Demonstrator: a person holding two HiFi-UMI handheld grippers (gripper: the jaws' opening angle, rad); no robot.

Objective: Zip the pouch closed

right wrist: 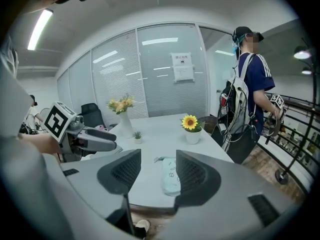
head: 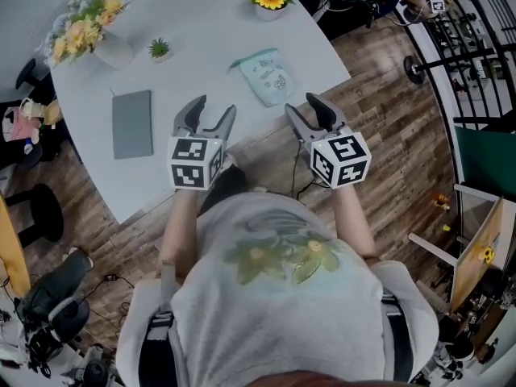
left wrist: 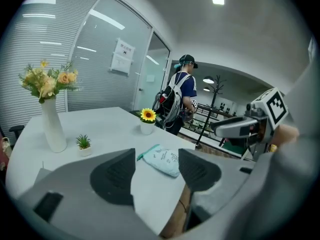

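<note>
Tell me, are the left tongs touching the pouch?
Apart. The head view shows bare table between the open left tongs and the pouch lying farther on.

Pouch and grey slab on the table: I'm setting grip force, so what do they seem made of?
The pouch looks like soft matte fabric or thin plastic, pale mint, printed; its outline is rumpled. The grey slab looks rigid and matte, flat with straight edges: plastic or card, I cannot tell.
</note>
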